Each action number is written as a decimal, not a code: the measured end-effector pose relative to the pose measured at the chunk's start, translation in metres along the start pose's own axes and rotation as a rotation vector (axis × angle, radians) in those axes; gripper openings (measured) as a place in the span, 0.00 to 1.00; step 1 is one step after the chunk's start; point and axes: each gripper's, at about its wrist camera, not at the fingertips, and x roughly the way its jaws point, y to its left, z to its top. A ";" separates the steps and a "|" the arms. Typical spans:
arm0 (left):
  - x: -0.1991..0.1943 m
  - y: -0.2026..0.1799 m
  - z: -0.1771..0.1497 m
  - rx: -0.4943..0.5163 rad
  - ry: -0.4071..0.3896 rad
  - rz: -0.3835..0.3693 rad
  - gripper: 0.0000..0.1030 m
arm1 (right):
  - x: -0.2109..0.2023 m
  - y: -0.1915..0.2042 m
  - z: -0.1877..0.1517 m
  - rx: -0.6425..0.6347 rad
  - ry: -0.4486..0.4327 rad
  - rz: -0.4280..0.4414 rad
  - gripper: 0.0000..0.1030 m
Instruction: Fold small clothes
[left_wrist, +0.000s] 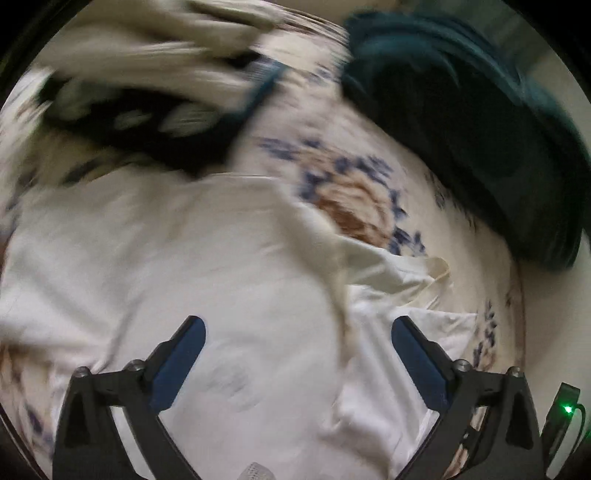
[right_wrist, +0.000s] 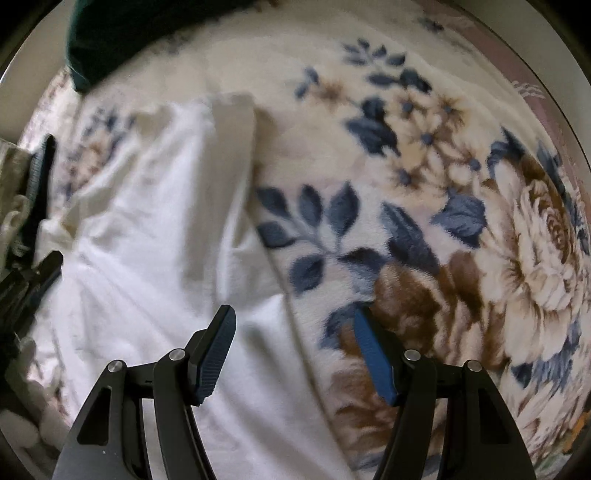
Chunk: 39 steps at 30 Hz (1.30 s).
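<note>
A floral blanket (right_wrist: 424, 206), plush and soft, covers the whole work surface; little of the room shows past it beyond a pale strip at the edge, and both views are blurred. On it lies a white garment (right_wrist: 155, 258), spread mostly flat with a sleeve or strap end (left_wrist: 417, 273) rumpled toward one side. It looks thin, light and limp, so it should fold easily but sag and slide on the pile; I would pinch it at a hem or corner. A dark green cloth (left_wrist: 461, 122) and a black-and-cream patterned piece (left_wrist: 147, 110) sit farther off. The left gripper (left_wrist: 297, 332) hovers over the garment, jaws apart and empty. The right gripper (right_wrist: 293, 325), likewise apart, straddles the garment's edge.
</note>
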 end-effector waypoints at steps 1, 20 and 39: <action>-0.014 0.019 -0.007 -0.054 -0.005 0.011 1.00 | -0.008 0.006 -0.004 -0.015 -0.021 -0.007 0.66; -0.036 0.235 -0.013 -0.717 -0.152 0.047 0.32 | -0.004 0.131 -0.043 -0.173 -0.018 -0.057 0.69; 0.059 -0.037 -0.069 0.435 0.050 0.066 0.09 | -0.017 0.048 -0.033 -0.011 -0.016 -0.108 0.69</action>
